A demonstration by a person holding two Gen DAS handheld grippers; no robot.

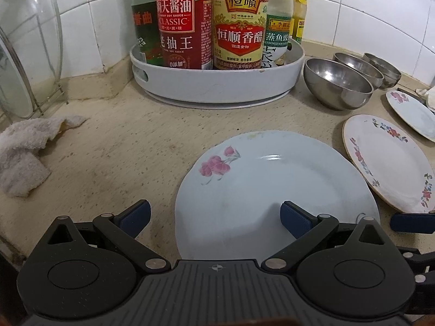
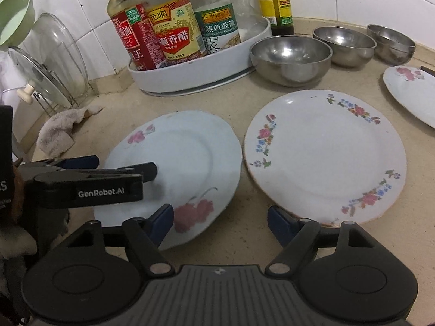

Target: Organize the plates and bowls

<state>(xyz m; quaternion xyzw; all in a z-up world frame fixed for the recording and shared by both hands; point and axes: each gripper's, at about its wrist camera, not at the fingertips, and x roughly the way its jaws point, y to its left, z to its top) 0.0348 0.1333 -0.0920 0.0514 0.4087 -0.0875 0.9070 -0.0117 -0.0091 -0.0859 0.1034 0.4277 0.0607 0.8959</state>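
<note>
Bottles (image 1: 214, 19) in the tray (image 1: 217, 87): tops cut off by top edge in both views; rear ones mostly hidden behind front labels, small print too fine to read. Glass lid (image 1: 24, 54) cut off at left edge, left wrist view. Third plate (image 2: 413, 95) cut by right edge in both views. Near rim of pink plate (image 1: 272, 184) hidden under left gripper (image 1: 214, 217) body. Rimmed plate (image 2: 326, 157): near edge hidden behind right gripper (image 2: 220, 222) finger. Far bowl (image 2: 391, 43) looks like a stack, can't tell how many. Object right of third plate (image 1: 426, 95), left wrist view: mostly out of frame, can't tell what.
</note>
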